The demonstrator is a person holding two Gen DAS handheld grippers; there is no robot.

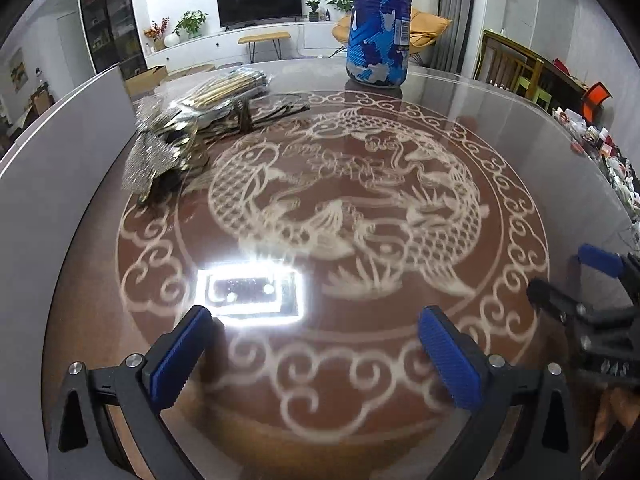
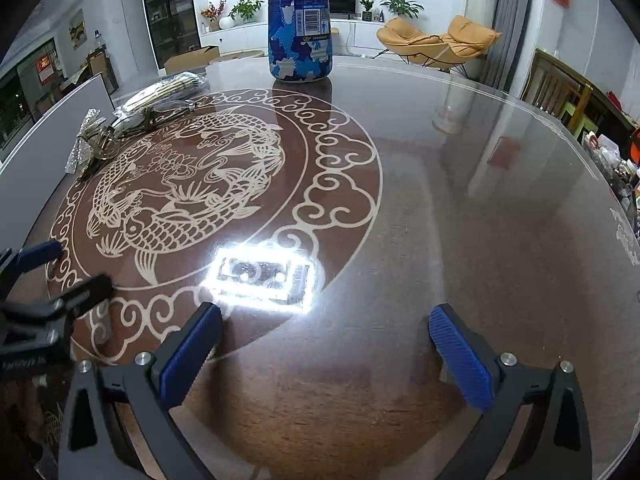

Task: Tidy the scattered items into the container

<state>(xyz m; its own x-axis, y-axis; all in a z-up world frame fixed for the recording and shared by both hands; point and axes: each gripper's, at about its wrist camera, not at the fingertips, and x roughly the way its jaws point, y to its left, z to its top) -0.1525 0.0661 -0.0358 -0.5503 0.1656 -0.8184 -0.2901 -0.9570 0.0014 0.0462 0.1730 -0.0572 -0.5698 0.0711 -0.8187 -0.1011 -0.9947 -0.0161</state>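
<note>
Both the left gripper (image 1: 316,320) and right gripper (image 2: 326,318) gape empty above the table (image 2: 460,200).

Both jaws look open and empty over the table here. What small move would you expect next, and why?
Probably the left gripper moves forward and leftward toward the glittery bow beside the packet of chopsticks. Both grippers are open and hold nothing; the scattered items lie on its side, and the blue canister stands beyond.

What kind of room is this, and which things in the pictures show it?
It is most likely the living and dining area of a home. A television stands on a long white cabinet, orange lounge chairs sit near the curtain, and the work happens on a round glass-topped dining table.
</note>
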